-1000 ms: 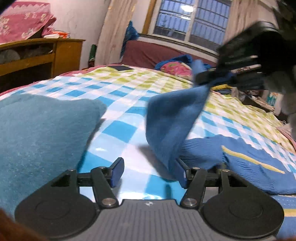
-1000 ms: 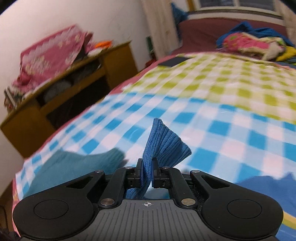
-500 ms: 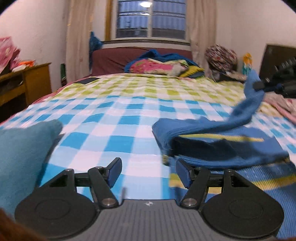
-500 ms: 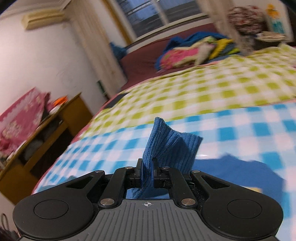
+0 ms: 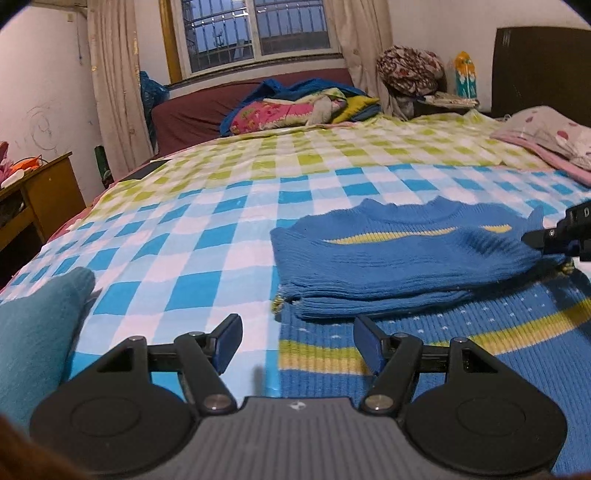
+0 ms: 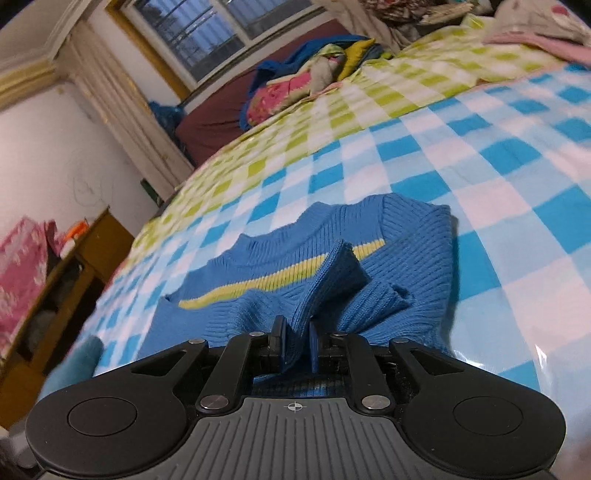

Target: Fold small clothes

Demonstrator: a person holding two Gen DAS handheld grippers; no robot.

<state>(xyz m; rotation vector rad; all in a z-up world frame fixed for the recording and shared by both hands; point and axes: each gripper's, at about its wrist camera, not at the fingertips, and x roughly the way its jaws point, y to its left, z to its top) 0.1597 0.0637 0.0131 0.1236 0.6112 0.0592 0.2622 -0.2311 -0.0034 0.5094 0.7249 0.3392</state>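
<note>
From the left wrist camera, the left gripper [image 5: 297, 343] hangs low over the bed with its blue-padded fingers [image 5: 229, 341] spread wide and nothing between them. Just ahead lies the blue sweater [image 5: 406, 254] with a yellow stripe, its upper part folded over onto its lower part, which runs under the right-hand finger. It rests on the checked bedsheet [image 5: 207, 236], blue and white near the camera, green and white farther off. A teal cloth [image 5: 33, 332] lies at the left edge of the sheet. At the far right, the right gripper [image 5: 561, 236] reaches in at the sweater's edge — only its dark tip shows here, so its grip cannot be read from this side. A heap of bright bedding [image 5: 295, 107] sits at the far end, below the barred window [image 5: 255, 29].

From the right wrist camera, the right gripper [image 6: 295, 339] has its fingers nearly together, with a ridge of the sweater [image 6: 314, 280] pinched up between them — though the pads look slightly apart, and how firmly they clamp is hard to judge. The sweater lies spread on the sheet [image 6: 498, 155] just ahead, collar away from the camera. A wooden cabinet [image 6: 74, 277] stands at the left.
</note>
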